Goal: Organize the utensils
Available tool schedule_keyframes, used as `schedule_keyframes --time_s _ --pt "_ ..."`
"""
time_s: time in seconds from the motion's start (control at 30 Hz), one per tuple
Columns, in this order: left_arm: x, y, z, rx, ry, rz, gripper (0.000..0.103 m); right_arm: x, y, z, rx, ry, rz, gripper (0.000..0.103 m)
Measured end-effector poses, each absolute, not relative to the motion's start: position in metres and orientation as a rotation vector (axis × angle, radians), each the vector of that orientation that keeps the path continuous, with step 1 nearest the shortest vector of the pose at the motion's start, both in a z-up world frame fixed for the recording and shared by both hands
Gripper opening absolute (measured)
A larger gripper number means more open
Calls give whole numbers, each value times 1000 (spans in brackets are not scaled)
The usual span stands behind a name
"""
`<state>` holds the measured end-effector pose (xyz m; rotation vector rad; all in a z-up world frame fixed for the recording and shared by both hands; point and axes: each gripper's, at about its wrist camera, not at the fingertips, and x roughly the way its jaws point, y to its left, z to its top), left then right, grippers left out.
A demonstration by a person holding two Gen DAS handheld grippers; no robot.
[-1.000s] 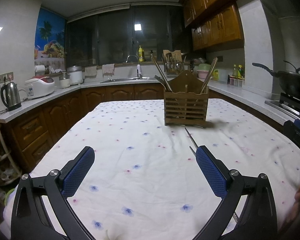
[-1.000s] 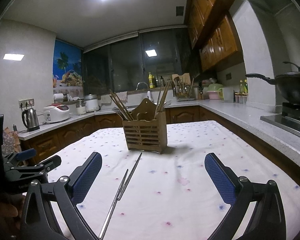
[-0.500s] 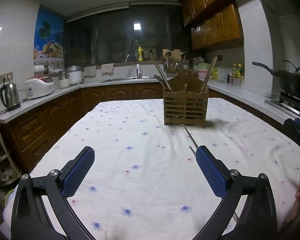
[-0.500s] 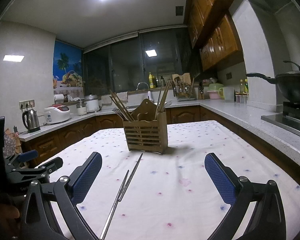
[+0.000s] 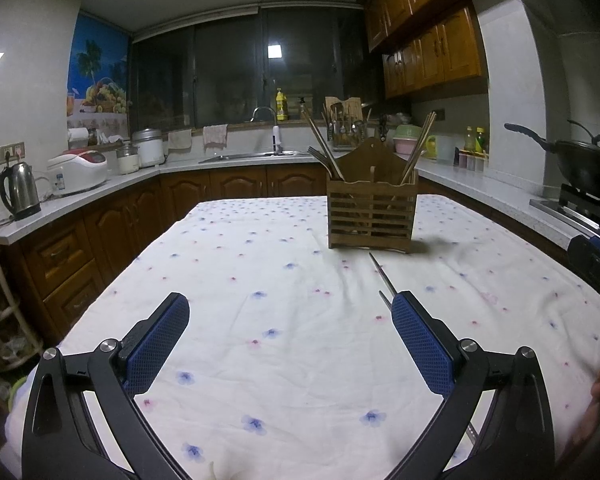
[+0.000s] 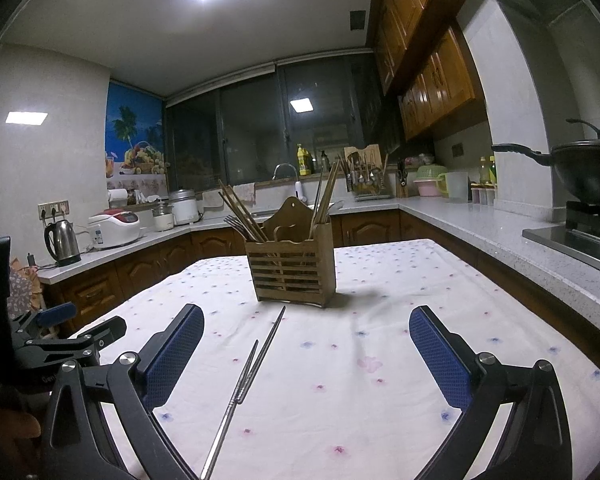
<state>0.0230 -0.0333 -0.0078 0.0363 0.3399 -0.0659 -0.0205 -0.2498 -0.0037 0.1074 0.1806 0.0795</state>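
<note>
A slatted wooden utensil holder (image 5: 370, 216) (image 6: 292, 270) stands on the flowered tablecloth (image 5: 260, 280), with several chopsticks upright in it. A pair of metal chopsticks (image 6: 246, 376) lies flat on the cloth in front of the holder; in the left wrist view the pair (image 5: 382, 276) runs behind my right finger. My left gripper (image 5: 290, 312) is open and empty above the near cloth. My right gripper (image 6: 306, 324) is open and empty, with the metal chopsticks just inside its left finger. The left gripper also shows at the left edge of the right wrist view (image 6: 60, 344).
Counters run around the table: a kettle (image 5: 18, 192) and rice cooker (image 5: 78, 170) at the left, a sink (image 5: 252, 156) at the back, a wok (image 5: 580, 164) on the stove at the right. A second utensil rack (image 6: 364, 184) stands on the back counter.
</note>
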Motion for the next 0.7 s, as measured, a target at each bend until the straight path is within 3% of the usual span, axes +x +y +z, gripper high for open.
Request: schedule_keyframes --time_s 0.7 --pt "30 -28 -9 28 356 -78 103 -15 -244 -4 113 204 74 103"
